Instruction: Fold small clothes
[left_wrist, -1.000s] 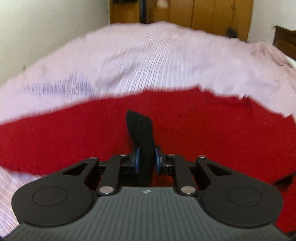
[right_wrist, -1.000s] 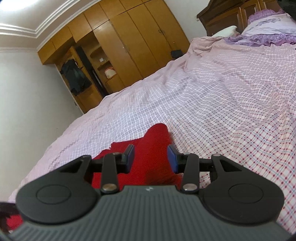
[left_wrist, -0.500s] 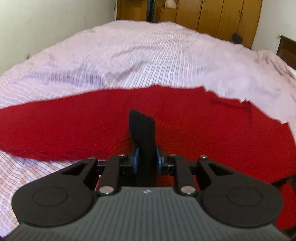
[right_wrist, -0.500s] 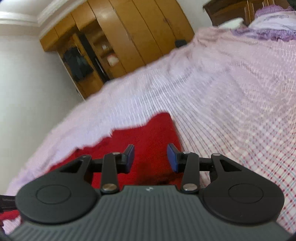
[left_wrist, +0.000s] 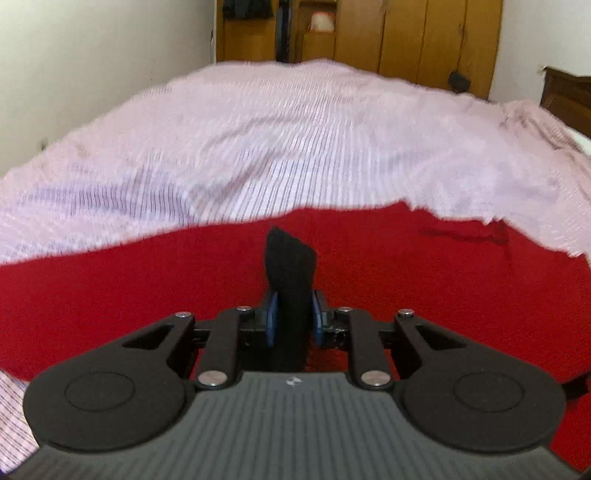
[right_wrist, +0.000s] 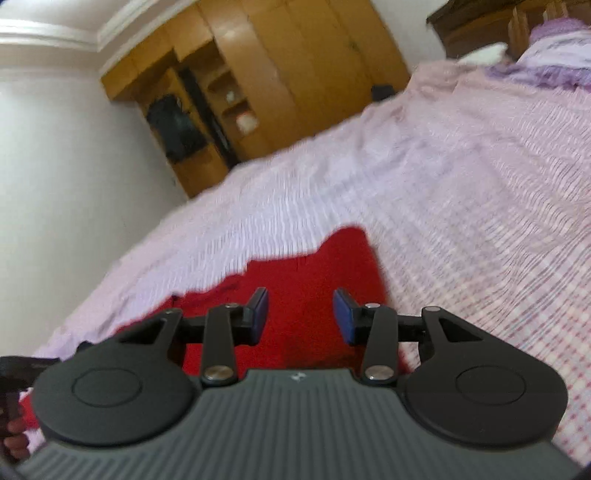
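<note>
A red knit garment (left_wrist: 147, 288) lies spread flat on the pink checked bedspread (left_wrist: 295, 140). My left gripper (left_wrist: 291, 325) is shut on a black piece of cloth (left_wrist: 290, 266) that sticks up between its blue pads, just above the red garment. In the right wrist view the red garment (right_wrist: 306, 273) lies below my right gripper (right_wrist: 300, 314), which is open and holds nothing. The black cloth's lower end is hidden behind the left gripper body.
A wooden wardrobe (left_wrist: 406, 37) stands beyond the bed's far end and shows in the right wrist view (right_wrist: 258, 81). A dark headboard (right_wrist: 480, 29) and purple pillows (right_wrist: 546, 55) are at the right. A white wall (left_wrist: 92, 55) runs along the left. The other hand (right_wrist: 14, 424) shows at bottom left.
The left view has tipped up slightly over the red garment, still gripping the black cloth. The right gripper has tilted and shifted, staying open above the red garment's corner.
</note>
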